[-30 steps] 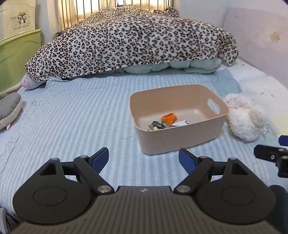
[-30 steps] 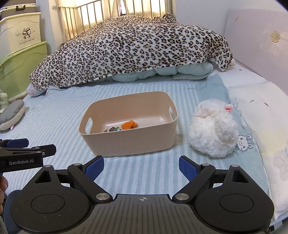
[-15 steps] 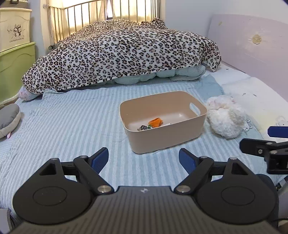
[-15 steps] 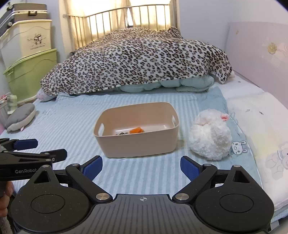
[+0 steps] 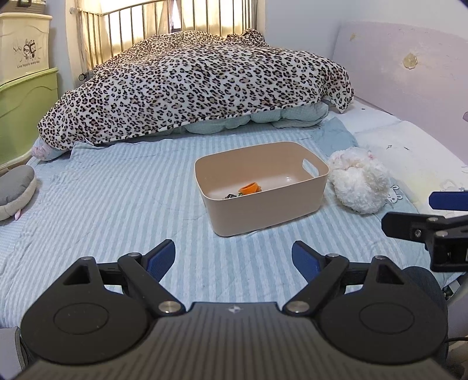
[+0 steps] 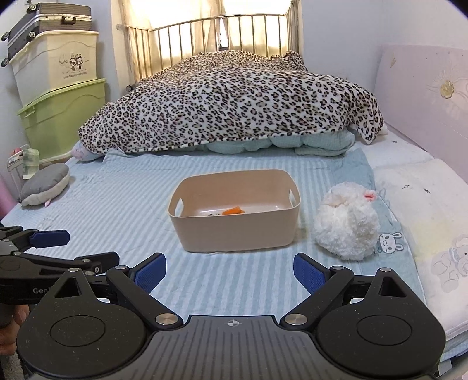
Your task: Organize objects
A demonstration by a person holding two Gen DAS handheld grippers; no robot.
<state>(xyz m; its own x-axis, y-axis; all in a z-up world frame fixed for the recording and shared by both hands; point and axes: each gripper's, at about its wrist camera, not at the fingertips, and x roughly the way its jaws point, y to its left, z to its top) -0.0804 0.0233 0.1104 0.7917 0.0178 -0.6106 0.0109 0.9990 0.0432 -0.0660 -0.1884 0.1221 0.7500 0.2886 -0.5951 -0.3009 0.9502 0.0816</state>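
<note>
A bed (image 6: 117,210) under a blue striped sheet filled both views, with a leopard-print blanket (image 6: 234,99) heaped across its far half. To the far left stood stacked storage boxes (image 6: 58,87), a suitcase (image 6: 46,17) on top. A beige bin (image 6: 237,231) sat mid-bed, and a white plush toy (image 6: 348,225) lay just beside its right end, on the sheet. A grey plush (image 6: 44,187) rested at the left edge of the bed. Inside the bin lay an orange item (image 5: 248,188) and some small dark bits too small to name.

The left gripper (image 5: 234,257) and right gripper (image 6: 229,271) both hung at the near edge of the bed, each spread wide and holding nothing, well short of the bin.

The white plush looked like the likeliest piece left to put away. Being soft and round, it might squash and slip from a shallow pinch, and carrying it over the near wall could tip or shove the light bin across the loose sheet. The two grippers were close side by side, so reaching across could knock one against the other.

The cream box carried a cartoon and a line reading roughly "Live happily every day" (image 5: 27,66); the left gripper's body showed "Gen" (image 6: 41,290), the rest hidden.
</note>
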